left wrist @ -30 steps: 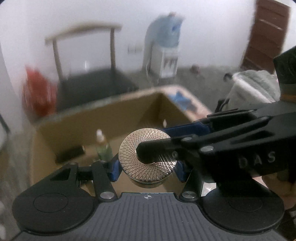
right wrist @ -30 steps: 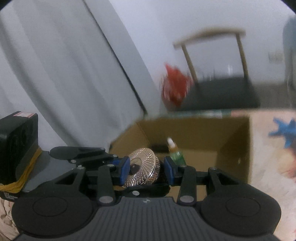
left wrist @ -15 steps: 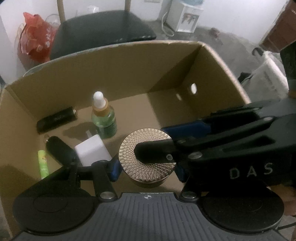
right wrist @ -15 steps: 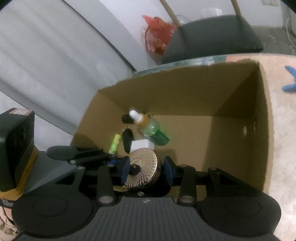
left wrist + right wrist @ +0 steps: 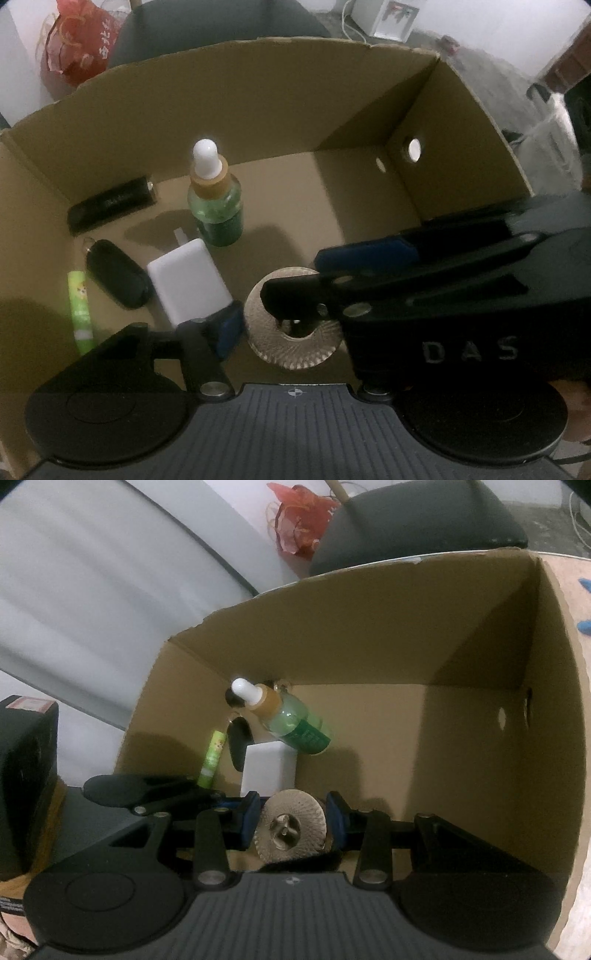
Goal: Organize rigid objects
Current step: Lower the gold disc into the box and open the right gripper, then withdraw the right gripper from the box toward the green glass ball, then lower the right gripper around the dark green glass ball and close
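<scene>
A round gold jar with a patterned lid (image 5: 291, 347) (image 5: 291, 830) sits low inside the open cardboard box (image 5: 258, 96) (image 5: 369, 602). My right gripper (image 5: 291, 821) has its blue pads on both sides of the jar. My left gripper (image 5: 284, 328) also stands around the jar; its left pad (image 5: 229, 328) is beside it with a small gap, and its right pad is hidden by the right gripper's fingers (image 5: 369, 254), which cross over the jar.
In the box stand a green dropper bottle (image 5: 216, 205) (image 5: 291, 722), a white block (image 5: 188, 278) (image 5: 267, 768), a black key fob (image 5: 116, 273), a green lip balm (image 5: 81, 310) (image 5: 212, 758) and a black tube (image 5: 110, 205). A chair and red bag (image 5: 77, 48) stand behind.
Both grippers have carried the jar down into the box, nearer the floor. The left pad now stands slightly off the jar.
</scene>
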Motion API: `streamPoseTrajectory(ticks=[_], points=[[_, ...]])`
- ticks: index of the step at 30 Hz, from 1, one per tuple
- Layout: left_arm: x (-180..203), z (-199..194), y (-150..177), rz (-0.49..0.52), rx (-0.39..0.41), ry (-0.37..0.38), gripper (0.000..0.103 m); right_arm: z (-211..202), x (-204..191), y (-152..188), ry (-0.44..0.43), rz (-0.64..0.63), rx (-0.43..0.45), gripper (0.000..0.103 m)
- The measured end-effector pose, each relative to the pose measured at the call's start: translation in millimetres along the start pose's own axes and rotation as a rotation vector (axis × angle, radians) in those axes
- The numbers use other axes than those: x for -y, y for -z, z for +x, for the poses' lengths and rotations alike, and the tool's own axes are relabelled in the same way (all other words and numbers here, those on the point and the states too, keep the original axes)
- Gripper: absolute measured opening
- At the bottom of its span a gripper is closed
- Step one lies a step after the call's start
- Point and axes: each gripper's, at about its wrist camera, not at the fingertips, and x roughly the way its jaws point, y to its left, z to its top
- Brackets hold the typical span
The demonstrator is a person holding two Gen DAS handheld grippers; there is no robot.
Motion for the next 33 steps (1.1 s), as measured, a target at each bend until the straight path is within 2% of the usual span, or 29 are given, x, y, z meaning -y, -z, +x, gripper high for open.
streamPoseTrajectory(ticks=[2,4,6,13,18,22,26,30,33], points=[[3,-4,1,0.007,0.011,-0.009,0.066,-1,2,1,-0.005,0.002,0.003,0.043],[5,-10,2,0.006,0.031,-0.017,0.076,-2,3,2,-0.004,0.003,0.018,0.043],[8,-20,3,0.008,0.068,-0.029,0.081,-8,3,5,-0.026,0.008,0.051,0.043],[14,-81,27,0.034,0.218,-0.060,0.089,-71,-8,32,-0.083,-0.013,0.260,0.043],[21,-141,74,0.095,0.377,-0.063,0.095,-132,-16,85,-0.156,-0.032,0.421,0.043],[28,-168,134,0.151,0.529,-0.073,0.099,-160,-13,141,-0.194,-0.050,0.521,0.045],[32,-149,196,0.178,0.612,-0.072,0.099,-154,-6,193,-0.194,-0.025,0.566,0.047],[33,-108,230,0.183,0.576,-0.064,0.099,-125,-1,221,-0.181,0.037,0.548,0.047],[38,-81,238,0.179,0.560,-0.047,0.101,-98,-3,223,-0.173,0.050,0.489,0.048]])
